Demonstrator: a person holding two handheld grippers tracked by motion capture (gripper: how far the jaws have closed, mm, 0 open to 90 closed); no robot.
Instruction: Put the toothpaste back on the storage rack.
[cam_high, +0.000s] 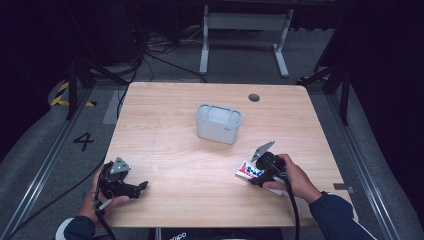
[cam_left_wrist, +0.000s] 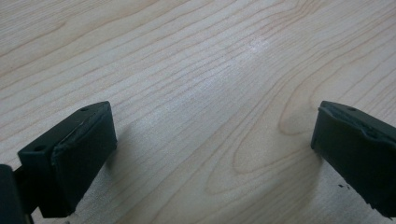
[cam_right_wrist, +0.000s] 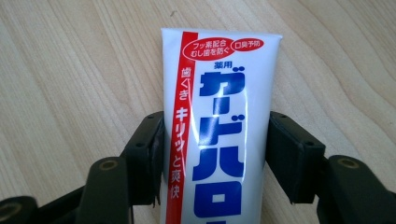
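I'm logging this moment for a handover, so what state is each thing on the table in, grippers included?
Toothpaste tube: lying flat on the table, gripped across its sides.
Right gripper: jaws closed on the tube's two edges.
Left gripper: jaws wide open, nothing between them, low over bare wood.
Grey bin: upright mid-table, apart from both grippers; contents cannot be told.

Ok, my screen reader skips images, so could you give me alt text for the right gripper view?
A white toothpaste tube with blue lettering and a red stripe lies flat on a light wooden table, and the right gripper has its two black jaws against the tube's long sides. The tube's flat crimped end points away from the camera.
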